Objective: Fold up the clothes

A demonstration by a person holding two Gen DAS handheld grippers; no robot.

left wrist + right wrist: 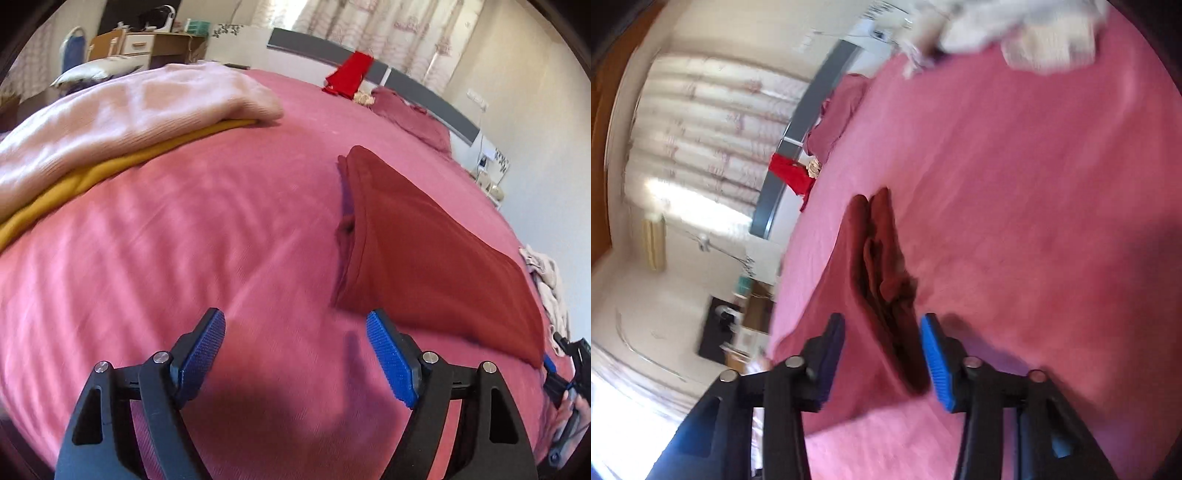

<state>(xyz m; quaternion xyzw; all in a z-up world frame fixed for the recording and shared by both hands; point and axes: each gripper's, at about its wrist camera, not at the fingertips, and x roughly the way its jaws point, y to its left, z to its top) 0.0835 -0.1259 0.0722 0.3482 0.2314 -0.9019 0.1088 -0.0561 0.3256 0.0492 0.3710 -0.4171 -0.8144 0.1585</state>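
dark red garment (424, 254) lies folded into a flat wedge on the pink bed (221, 240), layered edges showing along its left side. left claw (295, 354) hangs over bare bedspread just beside the garment's near corner, fingers wide apart, holding nothing. right claw (882, 358) is tilted sideways, fingers apart, straddling the garment's stacked edge (886, 295) without pinching it; view blurred. pale pink sweater (122, 114) sits atop a mustard piece (92, 173) far left; loose whitish clothes (1015, 33) lie at the other edge.

risks: closing on only some layers would peel the fold open; catching bedspread with the cloth would drag both; a one-sided lift could let the wedge sag and unfold.
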